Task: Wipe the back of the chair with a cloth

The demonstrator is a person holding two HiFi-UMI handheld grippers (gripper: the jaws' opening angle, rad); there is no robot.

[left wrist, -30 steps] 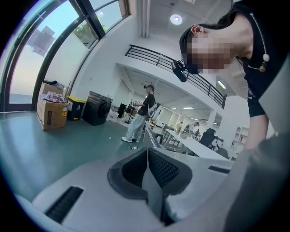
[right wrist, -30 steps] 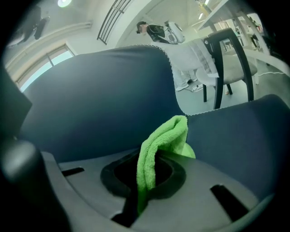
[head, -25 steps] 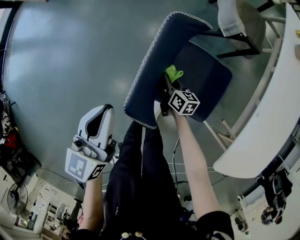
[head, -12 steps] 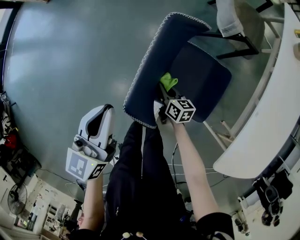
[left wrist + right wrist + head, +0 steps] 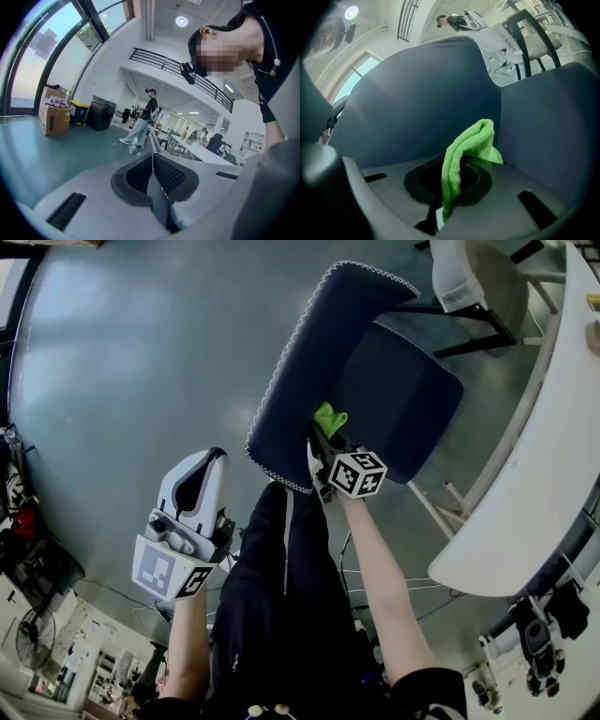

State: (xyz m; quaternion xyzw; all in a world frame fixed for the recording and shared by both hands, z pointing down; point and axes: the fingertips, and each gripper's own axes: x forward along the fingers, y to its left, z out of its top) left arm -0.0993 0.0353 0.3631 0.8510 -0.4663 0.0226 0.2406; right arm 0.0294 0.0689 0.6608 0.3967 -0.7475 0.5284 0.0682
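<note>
A dark blue padded chair with white stitched edging stands before me; its backrest rises left of the seat. My right gripper is shut on a bright green cloth, which it holds against the inner face of the backrest near its lower end. My left gripper hangs away from the chair at the lower left, jaws shut with nothing between them.
A white curved table runs along the right side. A second chair with black legs stands beyond the blue one. Grey floor spreads to the left. In the left gripper view, people, desks and a cardboard box are far off.
My right gripper has slid the green cloth down and left along the inner face of the backrest, toward me. The left gripper has stayed put.
</note>
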